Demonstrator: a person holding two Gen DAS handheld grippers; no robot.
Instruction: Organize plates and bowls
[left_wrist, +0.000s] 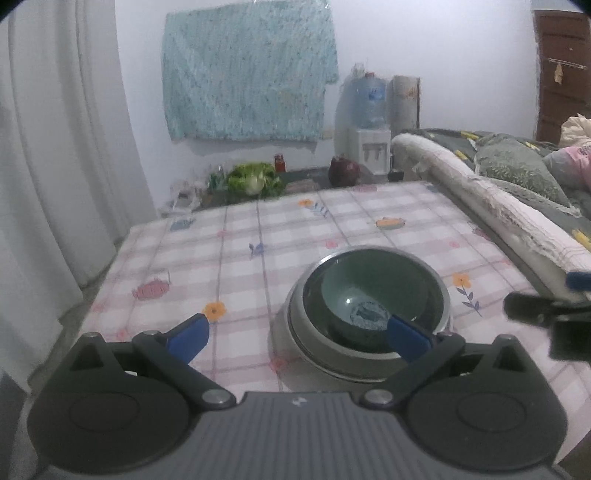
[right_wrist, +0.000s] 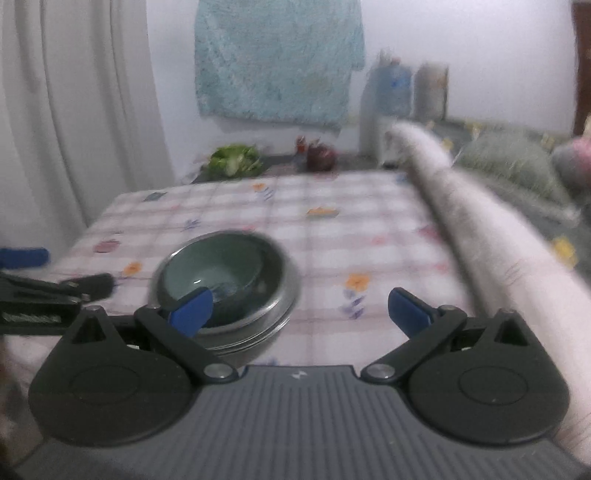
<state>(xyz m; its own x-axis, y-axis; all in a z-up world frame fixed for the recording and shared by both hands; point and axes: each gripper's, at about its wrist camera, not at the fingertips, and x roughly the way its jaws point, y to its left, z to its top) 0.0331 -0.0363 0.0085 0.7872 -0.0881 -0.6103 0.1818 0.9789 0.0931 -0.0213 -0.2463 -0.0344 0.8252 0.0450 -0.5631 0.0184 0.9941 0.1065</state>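
Both claws sit closest to the cameras, and both are spread wide with nothing between their blue tips. From the left claw (left_wrist: 299, 332) one blue tip hangs over the bowls and the other hangs over bare cloth. From the right claw (right_wrist: 300, 311) one blue tip is in front of the bowls and the other is over bare cloth.

Under it all is a big table with a pink checked cloth (left_wrist: 236, 240) that has little flowers on it. On the side of the bowls away from the white curtain (left_wrist: 55, 147) runs a long white roll (left_wrist: 491, 206), with a bed and pillows past it. On the wall behind the bowls hangs a blue-green towel (left_wrist: 247, 70). Near it stands a water dispenser (left_wrist: 369, 122) with a big blue bottle on top.

The bowls make one stack on the near part of the cloth. A silver metal bowl (left_wrist: 317, 354) is at the bottom, a dark green bowl (left_wrist: 428, 295) sits in it, and a smaller light green bowl (left_wrist: 354, 291) sits inside that, tipped a bit.

Far behind the bowls, past the table edge, lie a green cabbage (left_wrist: 255, 179) and a dark red round thing (left_wrist: 343, 171). The right view is blurry.
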